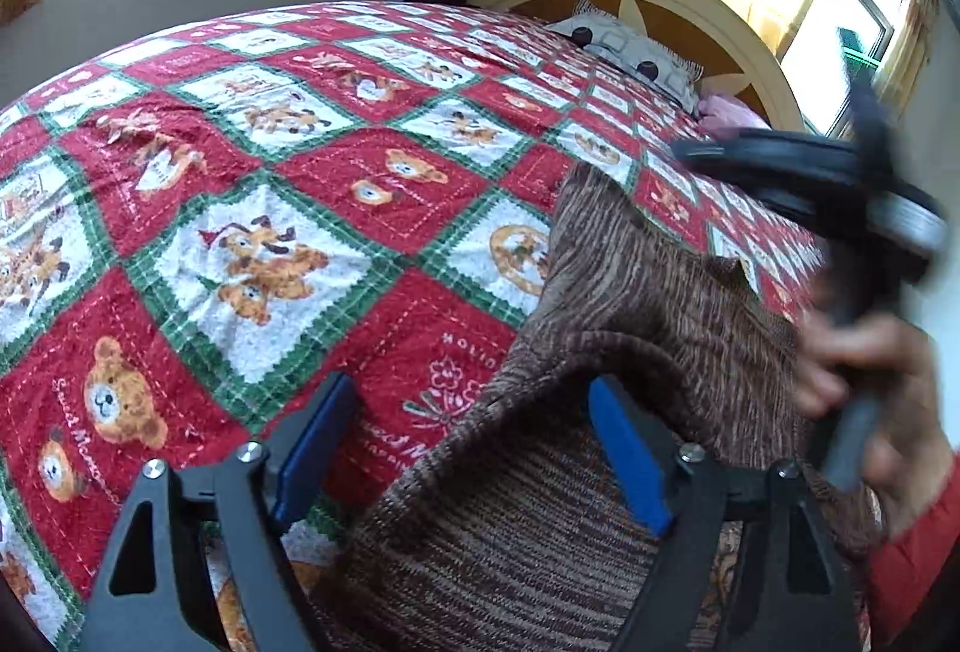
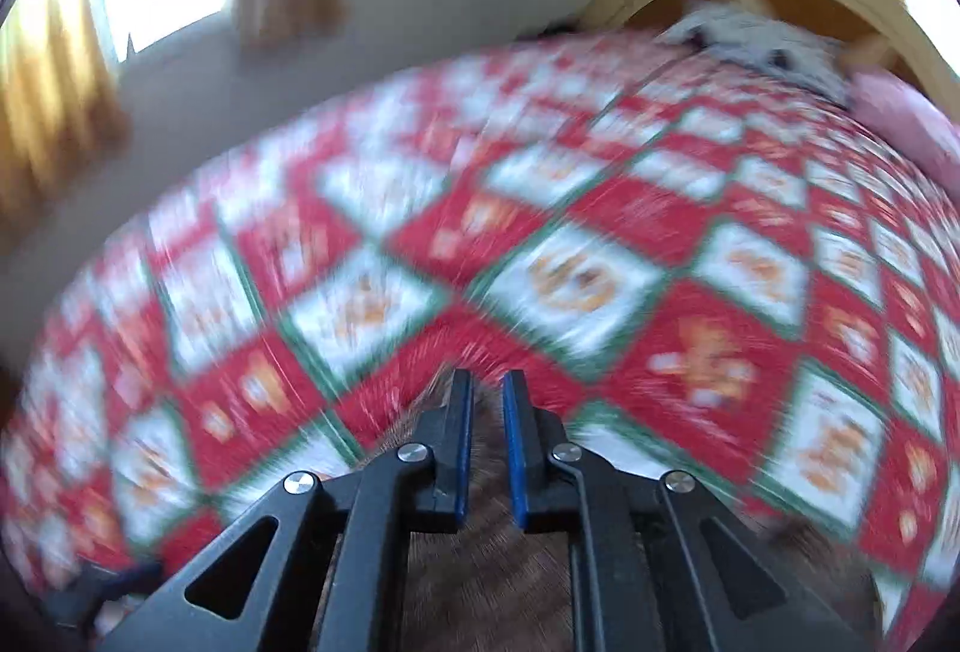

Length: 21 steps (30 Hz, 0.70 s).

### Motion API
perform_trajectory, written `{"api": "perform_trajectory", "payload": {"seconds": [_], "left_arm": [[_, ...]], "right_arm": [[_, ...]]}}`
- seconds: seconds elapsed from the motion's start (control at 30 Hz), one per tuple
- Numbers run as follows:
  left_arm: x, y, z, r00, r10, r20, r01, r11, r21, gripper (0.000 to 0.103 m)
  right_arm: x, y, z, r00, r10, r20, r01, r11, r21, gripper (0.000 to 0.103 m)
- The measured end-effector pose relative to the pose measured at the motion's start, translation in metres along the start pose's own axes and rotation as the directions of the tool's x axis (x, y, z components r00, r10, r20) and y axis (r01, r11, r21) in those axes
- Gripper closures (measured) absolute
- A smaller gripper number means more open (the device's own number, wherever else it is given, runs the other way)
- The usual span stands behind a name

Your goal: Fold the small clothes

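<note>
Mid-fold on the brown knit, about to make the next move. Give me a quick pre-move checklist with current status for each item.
1. Right tongs gripping the brown knit garment: ok; nearly shut, brown fabric between the fingers.
2. Left tongs free: ok; open wide, the garment's fold draped over the right finger, not pinched.
3. Garment lifted off the quilt: ok; a raised fold hangs from the right side.
4. Landing area on the quilt ahead: ok; nothing lying there.
5. Right wrist view steady: not ok; heavy motion blur.
6. Garment edges aligned: cannot tell; the lower part is hidden by the tongs.
</note>
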<state>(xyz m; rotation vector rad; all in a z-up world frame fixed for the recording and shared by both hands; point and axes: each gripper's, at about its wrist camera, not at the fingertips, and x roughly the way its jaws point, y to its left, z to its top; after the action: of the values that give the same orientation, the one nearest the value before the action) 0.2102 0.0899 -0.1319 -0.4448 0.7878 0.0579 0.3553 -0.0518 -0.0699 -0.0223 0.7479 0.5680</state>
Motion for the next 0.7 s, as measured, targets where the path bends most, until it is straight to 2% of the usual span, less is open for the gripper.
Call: {"api": "perform_trajectory", "payload": {"seconds": [0.03, 0.1, 0.17, 0.23, 0.3, 0.33, 0.37, 0.4, 0.43, 0.47, 0.5, 0.57, 0.6, 0.63, 0.7], "left_arm": [[0.000, -0.001, 0.000, 1.000, 0.003, -0.001, -0.003, 1.000, 0.001, 0.020], [0.004, -0.005, 0.001, 1.000, 0.028, -0.010, -0.028, 0.999, 0.020, 0.018], [0.009, -0.015, 0.001, 0.998, 0.061, -0.033, -0.059, 0.996, 0.069, 0.010], [0.014, -0.021, 0.002, 0.994, 0.097, -0.051, -0.091, 0.990, 0.107, 0.008], [0.012, -0.017, 0.004, 0.995, 0.091, -0.050, -0.086, 0.992, 0.093, 0.009], [0.008, -0.012, 0.005, 0.995, 0.087, -0.042, -0.083, 0.994, 0.072, 0.017], [0.002, -0.003, 0.006, 0.995, 0.095, -0.028, -0.094, 0.995, 0.045, 0.027], [-0.003, 0.002, 0.008, 0.993, 0.117, -0.020, -0.116, 0.992, 0.041, 0.028], [-0.008, 0.009, 0.010, 0.986, 0.165, -0.008, -0.164, 0.986, 0.042, 0.027], [-0.013, 0.020, 0.015, 0.969, 0.246, 0.003, -0.246, 0.969, 0.031, 0.027], [-0.017, 0.030, 0.019, 0.963, 0.269, 0.004, -0.269, 0.963, 0.009, 0.027], [-0.025, 0.045, 0.031, 0.974, 0.225, -0.002, -0.225, 0.973, -0.052, 0.027], [-0.030, 0.045, 0.039, 0.979, 0.203, 0.004, -0.202, 0.977, -0.065, 0.027], [-0.033, 0.039, 0.044, 0.981, 0.193, 0.020, -0.191, 0.980, -0.054, 0.027], [-0.033, 0.013, 0.057, 0.985, 0.161, 0.066, -0.164, 0.986, 0.039, 0.026]], "right_arm": [[-0.018, -0.016, -0.003, 1.000, -0.010, 0.011, 0.009, 0.999, 0.050, 0.093], [-0.043, -0.039, -0.022, 0.999, -0.020, -0.038, 0.024, 0.994, 0.103, 0.093], [-0.060, -0.047, -0.059, 0.994, -0.002, -0.105, 0.015, 0.993, 0.119, 0.093], [-0.068, -0.048, -0.091, 0.988, 0.007, -0.153, 0.011, 0.993, 0.115, 0.093], [-0.071, -0.046, -0.124, 0.976, -0.024, -0.215, 0.045, 0.994, 0.097, 0.093], [-0.070, -0.049, -0.141, 0.960, -0.074, -0.269, 0.102, 0.991, 0.091, 0.093], [-0.073, -0.055, -0.148, 0.962, -0.073, -0.263, 0.102, 0.990, 0.101, 0.093], [-0.087, -0.060, -0.154, 0.976, -0.059, -0.209, 0.086, 0.989, 0.121, 0.093], [-0.098, -0.066, -0.162, 0.976, -0.068, -0.209, 0.097, 0.986, 0.135, 0.093], [-0.106, -0.070, -0.164, 0.977, -0.044, -0.207, 0.076, 0.986, 0.150, 0.093], [-0.119, -0.073, -0.166, 0.980, -0.045, -0.194, 0.078, 0.982, 0.170, 0.093], [-0.135, -0.075, -0.164, 0.985, -0.066, -0.161, 0.097, 0.976, 0.196, 0.093], [-0.148, -0.076, -0.162, 0.992, -0.058, -0.111, 0.081, 0.973, 0.217, 0.093], [-0.156, -0.076, -0.161, 0.995, -0.062, -0.078, 0.079, 0.969, 0.236, 0.093], [-0.164, -0.077, -0.155, 0.995, -0.086, -0.044, 0.094, 0.958, 0.271, 0.093]]}}
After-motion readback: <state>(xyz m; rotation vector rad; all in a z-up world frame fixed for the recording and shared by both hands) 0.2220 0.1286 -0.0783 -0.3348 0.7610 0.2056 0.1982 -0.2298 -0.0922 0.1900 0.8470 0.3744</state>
